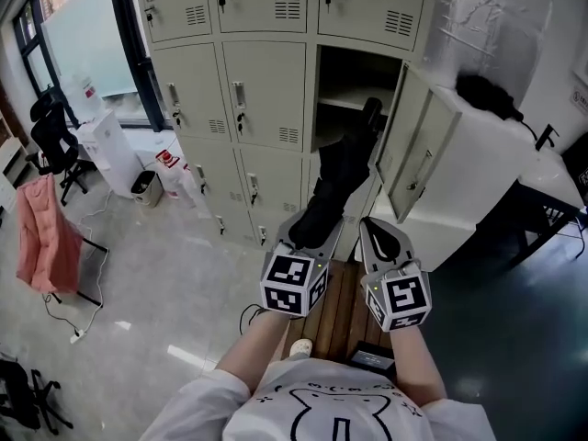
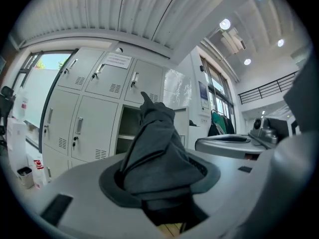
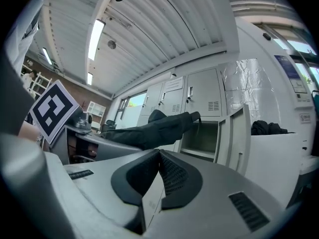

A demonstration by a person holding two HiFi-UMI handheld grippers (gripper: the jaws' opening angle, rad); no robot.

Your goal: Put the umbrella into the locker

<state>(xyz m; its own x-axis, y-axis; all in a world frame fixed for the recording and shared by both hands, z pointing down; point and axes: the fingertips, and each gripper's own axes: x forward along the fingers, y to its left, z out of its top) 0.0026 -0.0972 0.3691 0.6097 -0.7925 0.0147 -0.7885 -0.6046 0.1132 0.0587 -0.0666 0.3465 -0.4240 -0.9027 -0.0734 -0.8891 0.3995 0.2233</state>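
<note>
A black folded umbrella sticks out of my left gripper, whose jaws are shut on its lower end. Its handle tip reaches the mouth of the open locker in the grey locker wall. The locker door swings out to the right. In the left gripper view the umbrella's fabric fills the space between the left gripper's jaws, with the open locker behind it. My right gripper is just right of the left one, its pads pressed together on nothing. The right gripper view shows the right gripper, the umbrella and the locker.
The open door's edge stands close to the right of the umbrella's tip. A white unit with a black bag on top stands right of the lockers. At the left are a pink garment, a black chair and a bin.
</note>
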